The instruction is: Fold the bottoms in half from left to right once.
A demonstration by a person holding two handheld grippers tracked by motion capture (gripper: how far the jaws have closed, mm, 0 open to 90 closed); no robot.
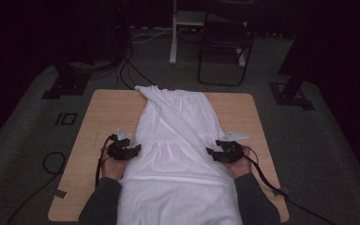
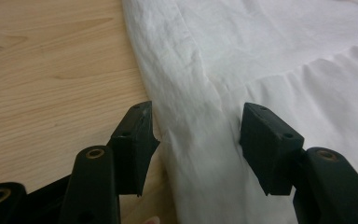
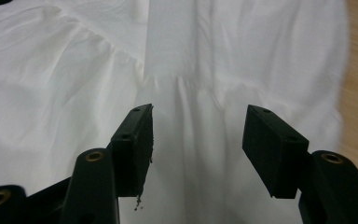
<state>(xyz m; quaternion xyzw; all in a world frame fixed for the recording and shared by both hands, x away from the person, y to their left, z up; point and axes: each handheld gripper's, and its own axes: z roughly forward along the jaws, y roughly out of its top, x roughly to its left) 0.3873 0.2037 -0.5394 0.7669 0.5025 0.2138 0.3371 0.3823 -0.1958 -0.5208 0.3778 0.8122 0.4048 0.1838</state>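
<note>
A: Right, where does the white garment (image 1: 178,154) lie?

B: Spread flat down the middle of the wooden table (image 1: 103,112). Narrow end at the far edge, wide end running off the near edge between the person's sleeves. A gathered seam crosses it about halfway along.

A: Left gripper (image 1: 133,151)?

B: At the cloth's left edge, level with that seam, held from behind in the left hand (image 1: 112,166). In the left gripper view the jaws stand about half apart. The folded edge of the garment (image 2: 200,116) lies between them, with bare wood beside the left jaw. Pads not pressing on the fabric; nothing gripped.

A: Right gripper (image 1: 214,152)?

B: Mirrored at the cloth's right edge, in the right hand (image 1: 239,166). The right gripper view shows its jaws parted about as far, over the gathers of the garment (image 3: 196,93), with a strip of table at the far right. Cloth between the jaws but no pinch; nothing held.

A: Anything else?

B: Cables trail from both grippers toward the near edge. A dark chair (image 1: 225,44) stands on the floor beyond the table
</note>
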